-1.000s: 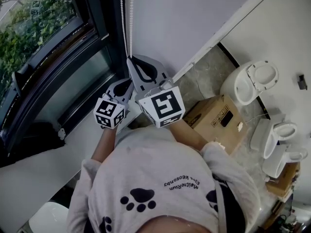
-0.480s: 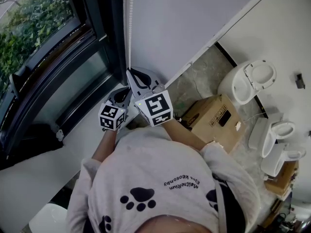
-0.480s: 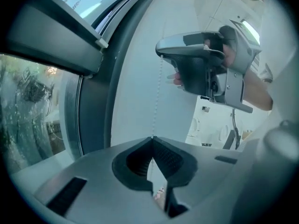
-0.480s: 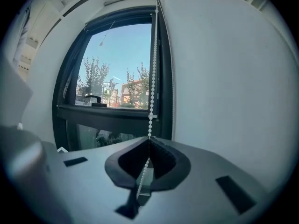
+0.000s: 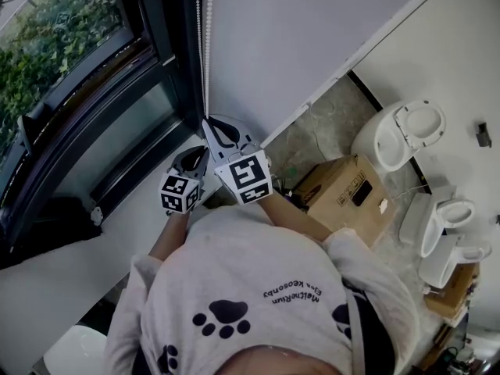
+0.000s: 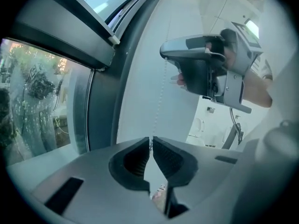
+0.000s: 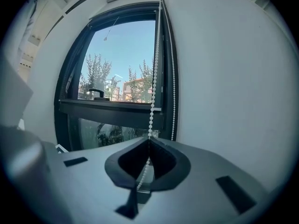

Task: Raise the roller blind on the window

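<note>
Left gripper (image 6: 151,140), right gripper (image 7: 149,140) side-by-side — pinching bead chain (image 7: 152,97).

From here I have the window (image 5: 70,92) at left and the wall (image 5: 312,37) at right, with the bead chain (image 5: 205,45) hanging between them. My 2 grippers are on that chain, the right gripper (image 5: 208,121) just above the left gripper (image 5: 203,151). At right, on the floor (image 5: 312,135), the cardboard box (image 5: 344,198) stands near me, with toilets (image 5: 398,135) farther right.
</note>
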